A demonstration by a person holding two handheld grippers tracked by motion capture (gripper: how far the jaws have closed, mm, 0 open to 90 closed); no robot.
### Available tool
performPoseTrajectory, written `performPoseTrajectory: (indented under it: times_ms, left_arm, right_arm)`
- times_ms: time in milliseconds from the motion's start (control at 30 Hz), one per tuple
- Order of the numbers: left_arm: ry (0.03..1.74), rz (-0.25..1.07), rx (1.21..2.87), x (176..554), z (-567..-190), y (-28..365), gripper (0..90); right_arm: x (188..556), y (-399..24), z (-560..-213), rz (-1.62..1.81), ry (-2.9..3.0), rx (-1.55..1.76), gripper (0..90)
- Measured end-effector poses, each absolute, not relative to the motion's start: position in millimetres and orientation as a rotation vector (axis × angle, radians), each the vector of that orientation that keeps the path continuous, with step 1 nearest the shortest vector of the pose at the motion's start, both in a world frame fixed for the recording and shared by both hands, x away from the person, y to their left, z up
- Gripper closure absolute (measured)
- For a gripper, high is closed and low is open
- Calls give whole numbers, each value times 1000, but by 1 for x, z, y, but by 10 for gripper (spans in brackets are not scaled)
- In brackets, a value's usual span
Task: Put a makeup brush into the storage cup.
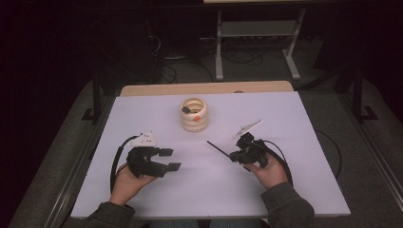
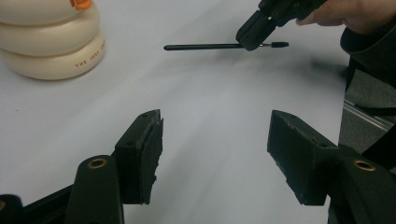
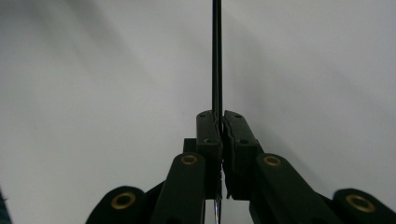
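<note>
white table (image 1: pixel 142 118), right gripper (image 1: pixel 231 156) clamping black stick (image 1: pixel 216 148)

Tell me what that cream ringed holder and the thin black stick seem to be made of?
The ringed holder looks like glazed ceramic or smooth plastic: three stacked cream rings with a soft sheen and small printed lettering; which of the two I can't tell. The thin black stick, clamped in the right gripper, looks like matt black plastic or coated metal: straight, slender, with a faint highlight along it.

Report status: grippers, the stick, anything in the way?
Right gripper shut on thin black stick, off the table. Left gripper open, empty. Cream ring stack beyond, apart.
</note>
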State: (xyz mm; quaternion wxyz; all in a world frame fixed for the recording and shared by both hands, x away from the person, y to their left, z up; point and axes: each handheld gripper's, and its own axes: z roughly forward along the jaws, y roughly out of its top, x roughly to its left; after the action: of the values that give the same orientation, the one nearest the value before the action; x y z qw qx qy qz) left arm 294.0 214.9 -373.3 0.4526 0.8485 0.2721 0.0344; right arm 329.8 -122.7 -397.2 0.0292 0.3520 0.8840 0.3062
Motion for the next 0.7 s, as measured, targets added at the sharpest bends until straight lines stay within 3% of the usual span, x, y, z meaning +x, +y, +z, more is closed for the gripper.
performPoseTrajectory:
  times_ms: [400, 700]
  left_arm:
    - [620, 98, 2111, 291, -366, 209, 351]
    - [500, 88, 2194, 285, -354, 190, 383]
  right_arm:
    - [307, -111, -365, 1017, 2796, 855, 850]
    - [294, -103, -360, 1047, 2903, 626, 849]
